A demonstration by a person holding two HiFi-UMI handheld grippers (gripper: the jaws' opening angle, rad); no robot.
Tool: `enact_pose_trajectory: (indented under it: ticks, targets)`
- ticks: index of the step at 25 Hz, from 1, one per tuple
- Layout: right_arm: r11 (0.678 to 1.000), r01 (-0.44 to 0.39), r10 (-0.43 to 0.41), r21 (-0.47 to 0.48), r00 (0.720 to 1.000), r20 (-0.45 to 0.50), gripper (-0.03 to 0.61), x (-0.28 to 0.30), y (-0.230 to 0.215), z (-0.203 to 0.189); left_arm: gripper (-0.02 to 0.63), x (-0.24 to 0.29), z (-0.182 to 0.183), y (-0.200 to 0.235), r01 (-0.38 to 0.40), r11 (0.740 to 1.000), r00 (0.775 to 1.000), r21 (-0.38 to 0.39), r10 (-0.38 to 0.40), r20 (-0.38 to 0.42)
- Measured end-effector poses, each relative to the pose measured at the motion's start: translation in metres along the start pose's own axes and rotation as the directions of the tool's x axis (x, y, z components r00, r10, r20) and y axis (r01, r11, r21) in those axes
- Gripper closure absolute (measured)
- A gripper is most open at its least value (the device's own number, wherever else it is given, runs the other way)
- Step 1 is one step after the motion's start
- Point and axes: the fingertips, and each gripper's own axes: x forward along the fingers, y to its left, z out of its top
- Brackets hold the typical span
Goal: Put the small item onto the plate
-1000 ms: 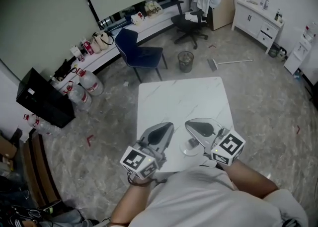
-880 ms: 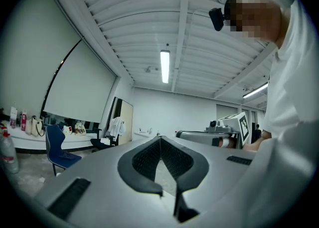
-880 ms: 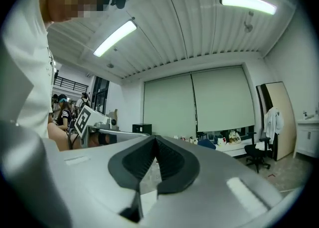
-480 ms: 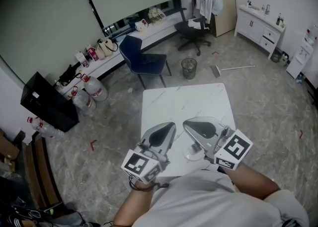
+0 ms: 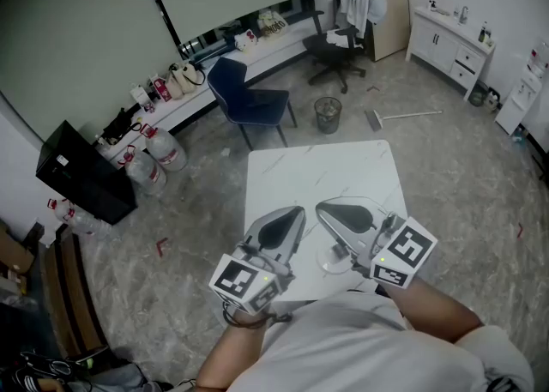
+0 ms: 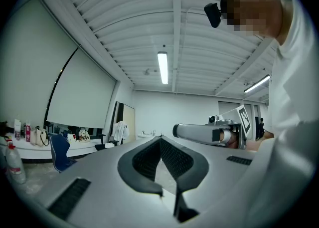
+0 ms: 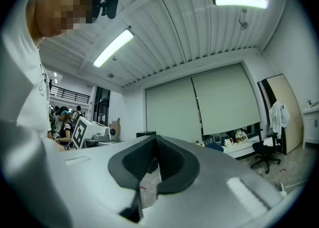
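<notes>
A clear round plate (image 5: 328, 262) lies on the white table (image 5: 317, 176) near its front edge, partly hidden under my right gripper (image 5: 321, 208). My left gripper (image 5: 297, 210) is held beside it on the left, over the same edge. Both are close to the person's body and point away across the table. In the left gripper view the left gripper (image 6: 160, 139) has its jaws meeting at the tips, with nothing between them. The right gripper (image 7: 155, 139) is shut the same way in its own view and holds nothing. No small item shows in any view.
Beyond the table stand a blue chair (image 5: 249, 99), a wire bin (image 5: 327, 113) and a black office chair (image 5: 339, 51). A black cabinet (image 5: 77, 174) and water bottles (image 5: 154, 148) stand at the left. A white cupboard (image 5: 450, 43) is at the far right.
The head view has shifted slightly. The right gripper has drifted a little to the right. Both grippers stay shut over the table's front edge.
</notes>
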Motion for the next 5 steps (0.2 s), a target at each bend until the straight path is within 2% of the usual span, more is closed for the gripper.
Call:
enact_pose_trajectory:
  ticks: [5]
  targets:
    - [1.000, 0.008, -0.008, 0.024, 1.000, -0.002, 0.577, 0.0017, -0.0047, -0.0024, 0.607, -0.0011, 0.0020, 0.0044, 0.001, 1.000, 1.000, 0.004, -0.001, 0.010]
